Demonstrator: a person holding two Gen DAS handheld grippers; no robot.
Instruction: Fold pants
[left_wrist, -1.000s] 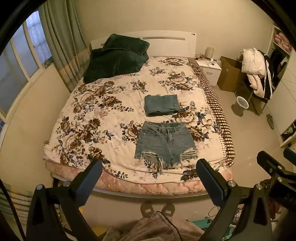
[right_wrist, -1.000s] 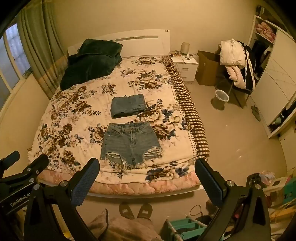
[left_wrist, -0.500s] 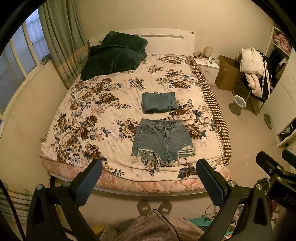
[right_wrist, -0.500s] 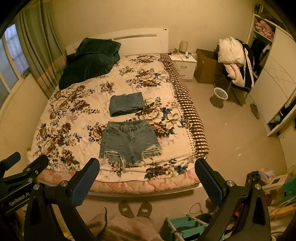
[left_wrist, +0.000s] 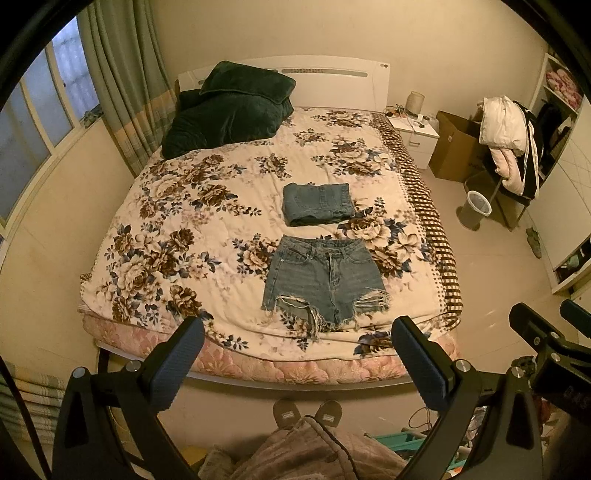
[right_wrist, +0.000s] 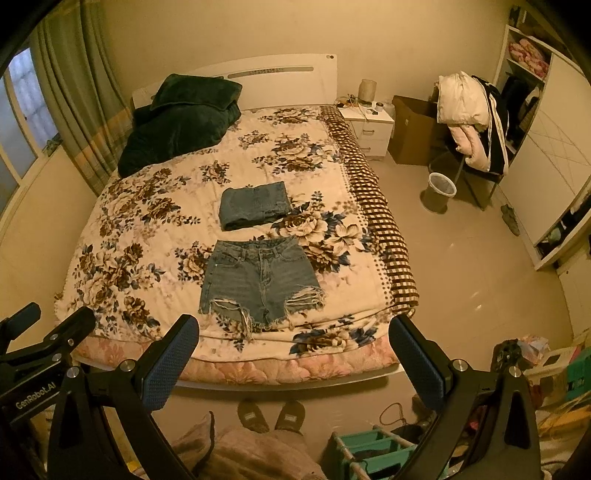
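Frayed denim shorts (left_wrist: 325, 278) lie flat and unfolded near the foot of a floral bed (left_wrist: 177, 236), waistband toward the headboard; they also show in the right wrist view (right_wrist: 260, 278). A folded denim garment (left_wrist: 317, 203) lies just beyond them, and shows in the right wrist view too (right_wrist: 255, 206). My left gripper (left_wrist: 299, 363) is open and empty, held high and back from the foot of the bed. My right gripper (right_wrist: 293, 363) is also open and empty, beside it.
Dark green bedding (left_wrist: 229, 107) is piled by the headboard. A nightstand (right_wrist: 367, 122), cardboard box (right_wrist: 413, 133), bin (right_wrist: 439, 192) and a chair with clothes (right_wrist: 469, 118) stand right of the bed. A teal rack (right_wrist: 373, 452) and my slippered feet (right_wrist: 271, 413) are below.
Both grippers have drawn slightly back and up from the bed, so the bed and shorts sit a little higher and smaller in view. Both stay open; nothing on the bed moved.
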